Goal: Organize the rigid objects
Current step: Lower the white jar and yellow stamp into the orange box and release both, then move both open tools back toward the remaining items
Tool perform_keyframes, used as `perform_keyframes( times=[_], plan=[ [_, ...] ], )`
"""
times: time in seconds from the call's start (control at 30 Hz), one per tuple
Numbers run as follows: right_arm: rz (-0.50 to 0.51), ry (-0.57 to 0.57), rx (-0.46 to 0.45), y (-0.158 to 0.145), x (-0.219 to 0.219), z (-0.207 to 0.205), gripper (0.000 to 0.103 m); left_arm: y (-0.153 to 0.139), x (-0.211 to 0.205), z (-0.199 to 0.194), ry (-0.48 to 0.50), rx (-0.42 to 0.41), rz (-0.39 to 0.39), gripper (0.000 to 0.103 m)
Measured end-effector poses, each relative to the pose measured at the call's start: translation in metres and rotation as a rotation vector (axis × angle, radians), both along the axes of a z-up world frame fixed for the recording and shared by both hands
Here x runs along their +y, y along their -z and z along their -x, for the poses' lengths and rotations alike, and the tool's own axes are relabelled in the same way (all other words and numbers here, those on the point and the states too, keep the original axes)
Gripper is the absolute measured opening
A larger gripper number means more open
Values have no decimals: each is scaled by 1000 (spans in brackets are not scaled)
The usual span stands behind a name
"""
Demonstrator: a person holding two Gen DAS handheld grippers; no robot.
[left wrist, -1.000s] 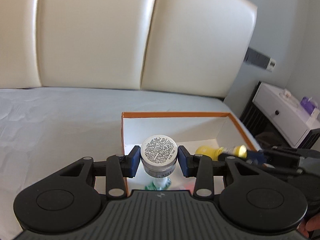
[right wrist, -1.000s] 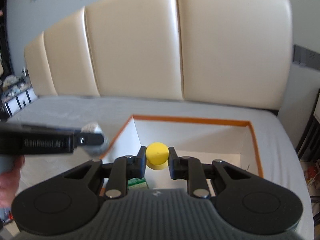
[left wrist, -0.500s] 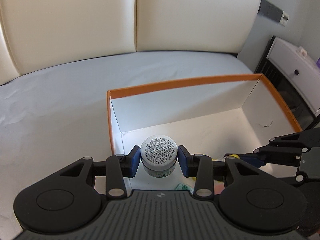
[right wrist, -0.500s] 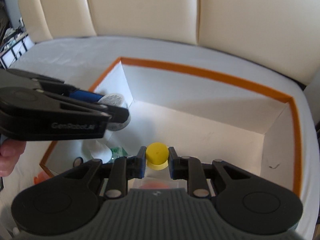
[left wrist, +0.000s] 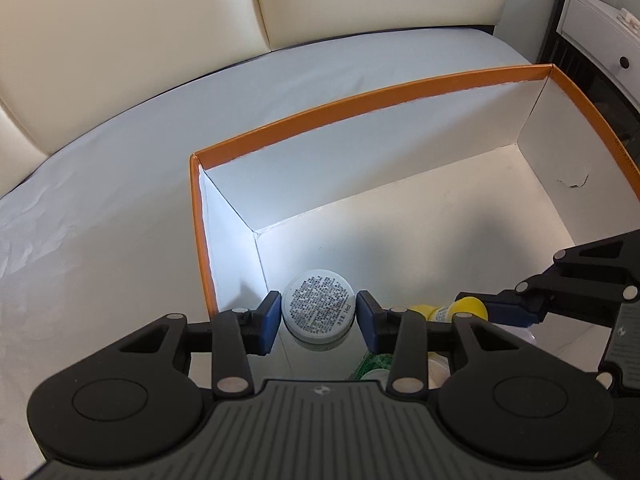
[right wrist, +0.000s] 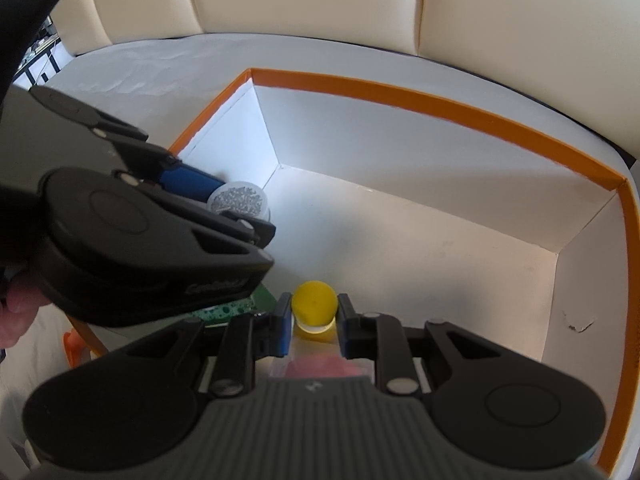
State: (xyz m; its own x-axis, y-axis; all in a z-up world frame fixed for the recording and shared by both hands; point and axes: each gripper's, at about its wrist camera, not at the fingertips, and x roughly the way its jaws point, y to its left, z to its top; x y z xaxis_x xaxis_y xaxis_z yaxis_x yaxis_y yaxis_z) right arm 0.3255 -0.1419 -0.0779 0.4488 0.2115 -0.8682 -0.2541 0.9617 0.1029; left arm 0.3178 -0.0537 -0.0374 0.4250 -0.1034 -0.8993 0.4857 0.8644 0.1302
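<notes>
A white jar with a printed lid (left wrist: 318, 312) sits between the blue pads of my left gripper (left wrist: 318, 318), low in the near-left corner of the orange-rimmed white box (left wrist: 360, 100). The jaws are opening and a thin gap shows on each side of the jar. My right gripper (right wrist: 314, 320) is shut on a yellow-capped bottle (right wrist: 314, 306) just above the box floor. From the left wrist view, the right gripper (left wrist: 480, 312) and its yellow-capped bottle (left wrist: 468, 305) are at the right. In the right wrist view, the left gripper (right wrist: 240, 208) and the jar (right wrist: 239, 199) are at the left.
A green packet (right wrist: 240, 308) and other small items lie at the near end of the box (right wrist: 440, 108); its far half is bare. The box rests on a grey mattress (left wrist: 100, 200) before a cream headboard (left wrist: 140, 40). A white nightstand (left wrist: 600, 28) stands to the right.
Both grippers have sunk into the box and tipped further down. The jar has come down into the box corner and the left jaws have widened slightly. The right grip on the bottle is unchanged.
</notes>
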Motion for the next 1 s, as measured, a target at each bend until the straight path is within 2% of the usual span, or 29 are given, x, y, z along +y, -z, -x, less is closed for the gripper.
perform_keyframes(
  times=[0.17, 0.27, 0.37, 0.5, 0.73, 0.83, 0.93, 1.0],
  plan=[
    [1, 0, 7, 1, -1, -4, 20, -1, -1, -3, 7, -15, 9, 52],
    [2, 4, 5, 0, -1, -5, 20, -8, 6, 1, -2, -55, 55, 56],
    [2, 6, 0, -2, -1, -6, 20, -26, 21, 10, -46, -135, 132, 57],
    [9, 11, 10, 0, 1, -6, 21, -47, 40, 24, -111, -186, 240, 60],
    [25, 13, 3, 0, 7, -5, 21, -57, 53, 40, -161, -214, 278, 60],
    [36, 15, -16, -3, 9, -2, 32, -58, 57, 43, -174, -209, 281, 60],
    [49, 13, -33, -9, 11, 3, 33, -59, 62, 50, -194, -210, 300, 60],
    [52, 14, -44, -14, 10, 8, 39, -62, 66, 59, -211, -225, 319, 60]
  ],
)
